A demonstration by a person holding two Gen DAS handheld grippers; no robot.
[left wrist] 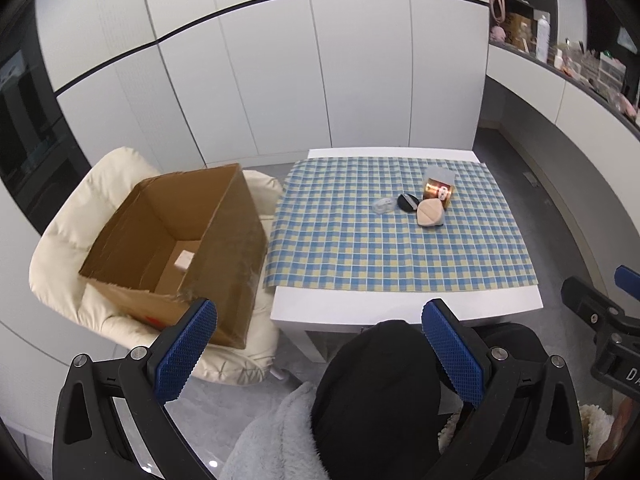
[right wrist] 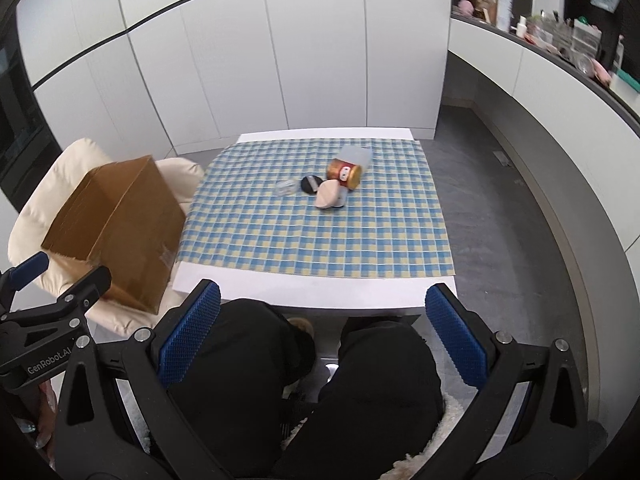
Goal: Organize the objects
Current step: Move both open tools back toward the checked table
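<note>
Both grippers sit back over the person's lap, well short of the table. The left gripper has its blue-padded fingers spread wide with nothing between them, and the right gripper is the same, wide apart and empty.

Beyond the knees comes the near edge of the white low table, then a long stretch of bare blue-and-yellow checked cloth. The stuff to sort is clustered on the far half, straight ahead and a bit right of centre from either gripper.

Nearest in the cluster is the beige teardrop makeup sponge, lying flat. Just left of it is the small black round puff, then the clear little plastic lid or case (too small to tell which). Behind the sponge, the gold-and-red cylindrical tin lies on its side with a frosted translucent cap at its far end. Its long axis runs near to far, tilted slightly right, so closing across it from the sides looks like the natural grab.

My guess is the right hand is the better placed one. The open brown cardboard box sits off left on the cream padded chair, closest to the left gripper, with a small white thing already in it.
</note>
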